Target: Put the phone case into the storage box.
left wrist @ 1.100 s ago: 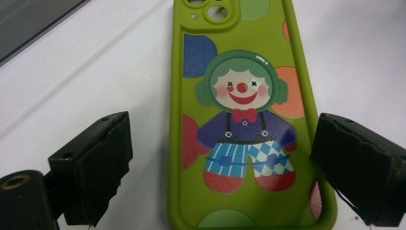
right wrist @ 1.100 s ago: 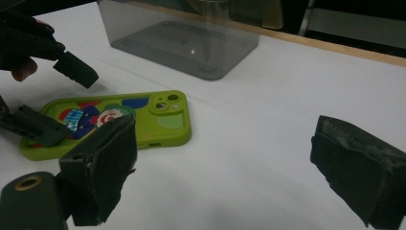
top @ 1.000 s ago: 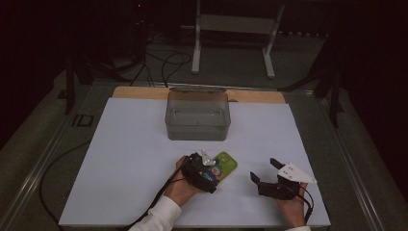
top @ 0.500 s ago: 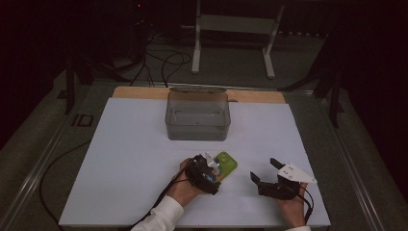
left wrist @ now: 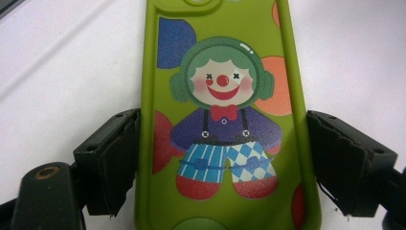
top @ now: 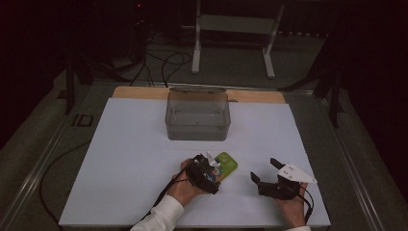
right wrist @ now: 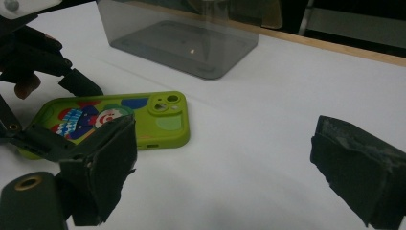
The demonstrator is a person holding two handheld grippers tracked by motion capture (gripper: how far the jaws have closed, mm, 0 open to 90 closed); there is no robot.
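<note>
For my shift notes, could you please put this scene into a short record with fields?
surface: white table
item in hand: green phone case with a clown print, lying flat
left gripper: jaws have just been closing, pads against the case's two long edges
right gripper: open, nothing between its jaws, to the right of the case
container: clear plastic bin, behind the case, apart from it

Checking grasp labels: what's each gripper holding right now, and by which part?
Left gripper is clamped on the green phone case across its two long side edges, near the lower end. Right gripper is open, holding nothing.
</note>
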